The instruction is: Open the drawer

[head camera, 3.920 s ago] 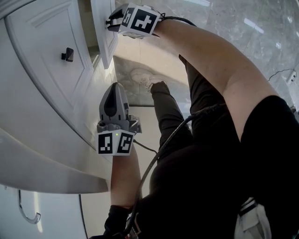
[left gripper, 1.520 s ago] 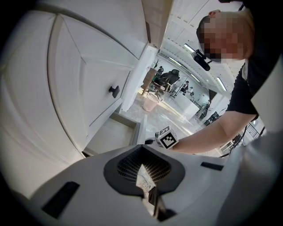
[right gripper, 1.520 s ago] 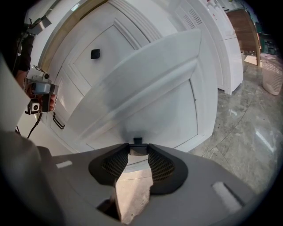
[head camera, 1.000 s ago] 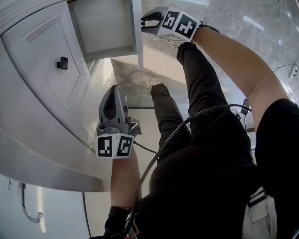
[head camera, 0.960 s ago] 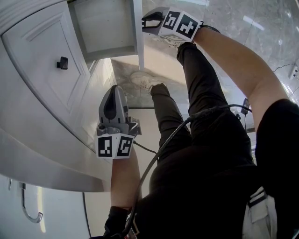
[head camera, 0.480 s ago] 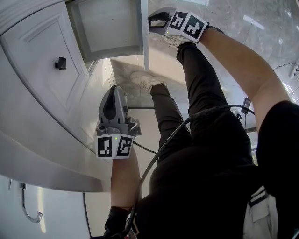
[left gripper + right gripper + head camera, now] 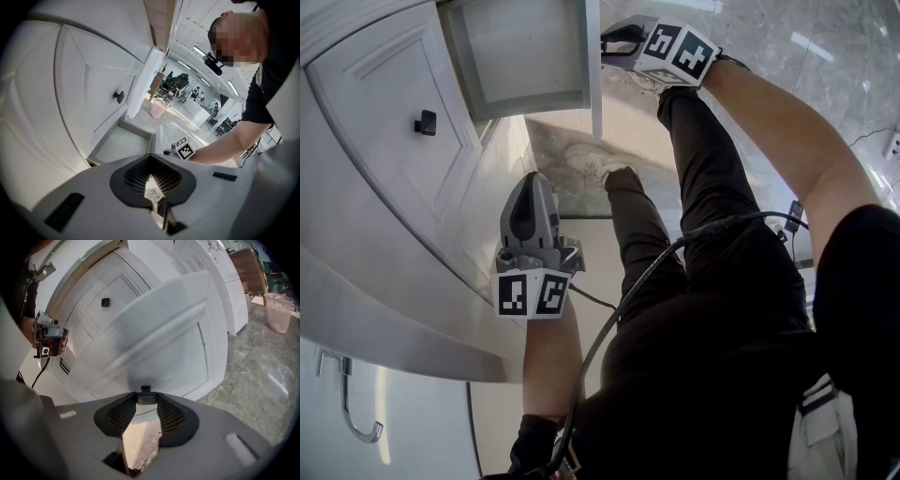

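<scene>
The white panelled cabinet point(image 7: 394, 216) fills the left side, and its shallow white box drawer point(image 7: 525, 56) stands well out near the top. The right claw point(image 7: 611, 41) grips the small dark square knob point(image 7: 146, 397) on the drawer front. I'd pull straight along the runners, level, without twisting. The left claw point(image 7: 530, 178), closed on nothing, hangs clear beside the cabinet.

Clothing: person is wearing a black short-sleeved top point(image 7: 853, 281) and black trousers point(image 7: 703, 169) | Rig: grey left gripper point(image 7: 530, 178) and right gripper point(image 7: 606, 42) are each carrying a black-and-white marker cube point(image 7: 532, 293) | Cable: black cable point(image 7: 619, 309) is trailing from just beside the left gripper.
</scene>
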